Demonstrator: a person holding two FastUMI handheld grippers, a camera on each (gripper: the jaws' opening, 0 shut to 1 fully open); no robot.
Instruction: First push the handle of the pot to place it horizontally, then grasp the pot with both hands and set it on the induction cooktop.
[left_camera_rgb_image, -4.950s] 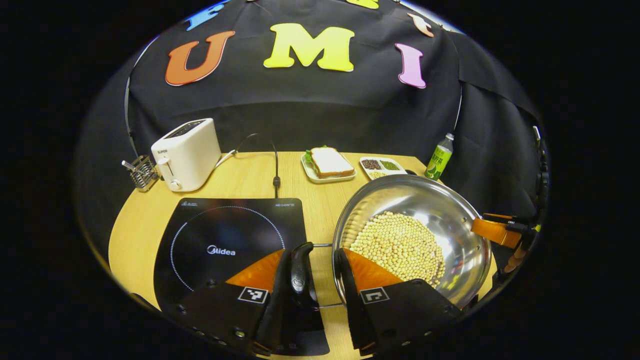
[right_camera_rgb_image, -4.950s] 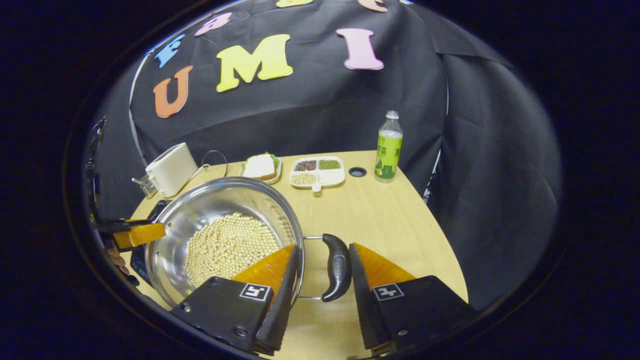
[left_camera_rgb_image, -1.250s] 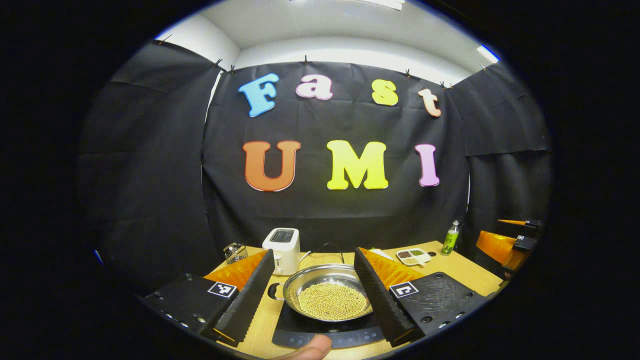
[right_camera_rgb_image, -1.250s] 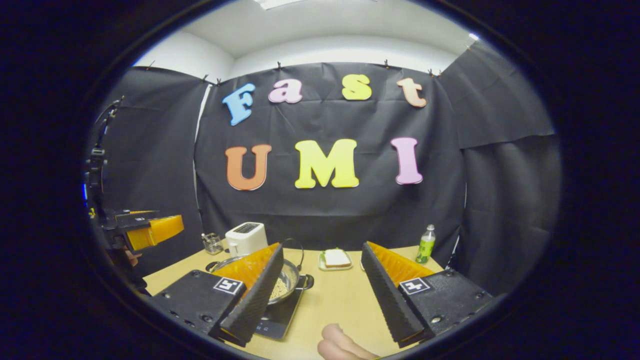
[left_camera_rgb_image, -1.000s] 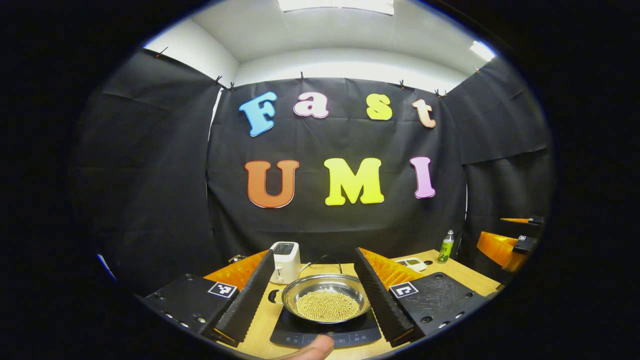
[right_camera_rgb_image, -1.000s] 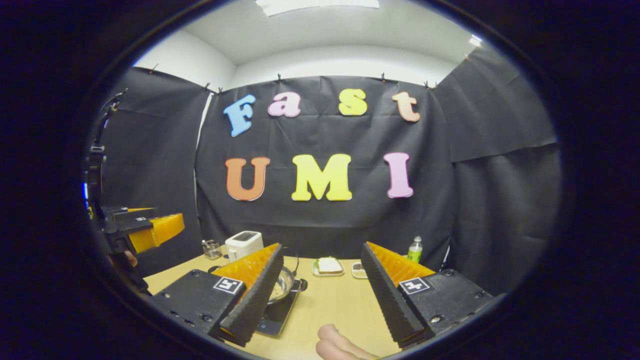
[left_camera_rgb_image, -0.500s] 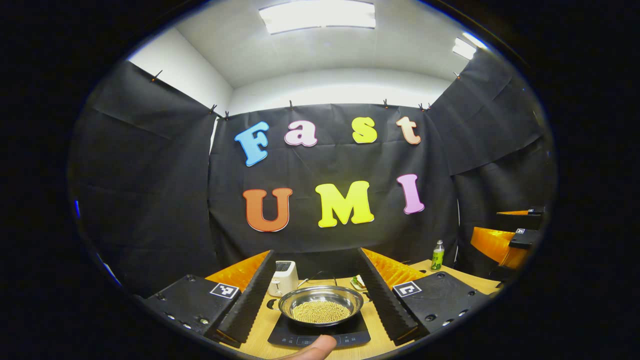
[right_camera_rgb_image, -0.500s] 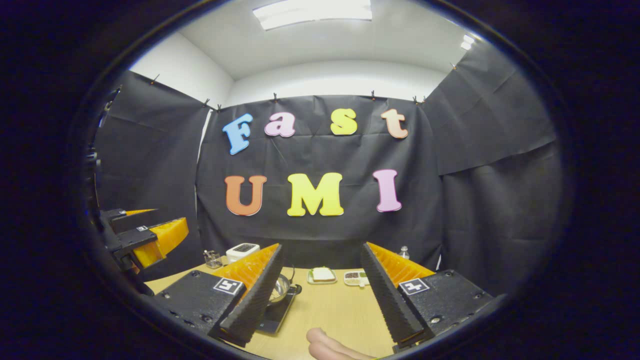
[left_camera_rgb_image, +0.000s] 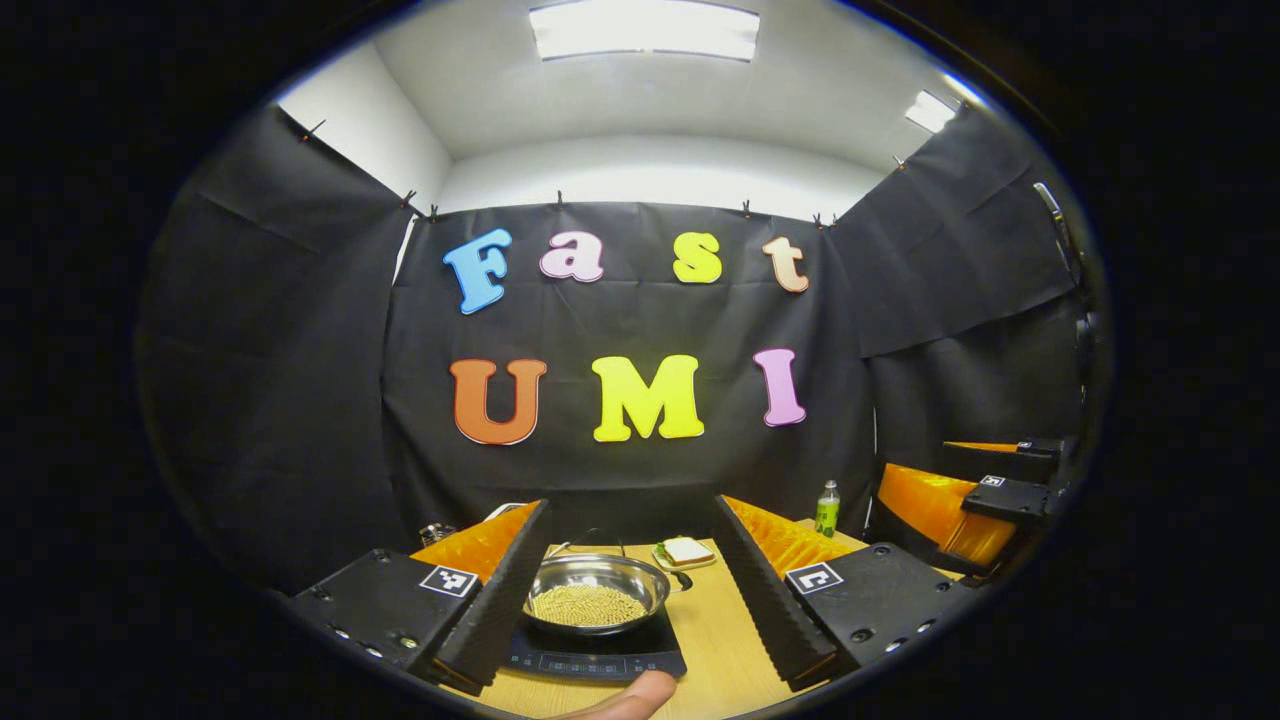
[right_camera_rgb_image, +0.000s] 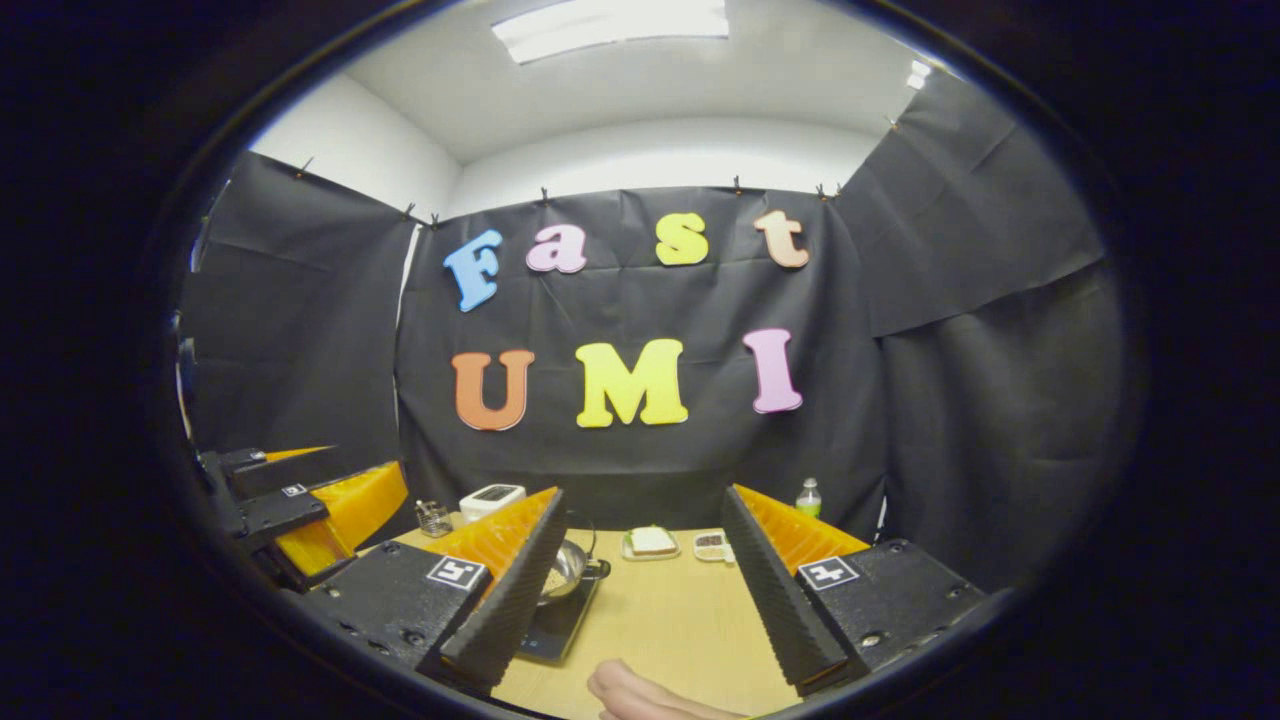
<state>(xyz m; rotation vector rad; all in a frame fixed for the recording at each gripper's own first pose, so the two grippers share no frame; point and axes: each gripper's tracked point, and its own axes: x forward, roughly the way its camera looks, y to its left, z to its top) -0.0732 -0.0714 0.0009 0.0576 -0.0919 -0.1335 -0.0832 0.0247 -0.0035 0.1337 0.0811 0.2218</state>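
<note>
Both grippers now pulled back from counter (right_camera_rgb_image: 660, 610), mine: left gripper (left_camera_rgb_image: 620, 590) and right gripper (right_camera_rgb_image: 640, 590) spread apart, empty. Pot (left_camera_rgb_image: 597, 590) sits on induction cooktop (left_camera_rgb_image: 600, 655); beans inside visible from left gripper view.

Both views look level, set back, across the table (left_camera_rgb_image: 712, 640) toward the wall.

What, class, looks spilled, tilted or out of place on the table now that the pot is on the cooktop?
Nothing stands out. The pot sits level on the induction cooktop, its beans all inside. The sandwich plate and bottle stand behind it on the table. Both grippers are open, holding nothing.
</note>
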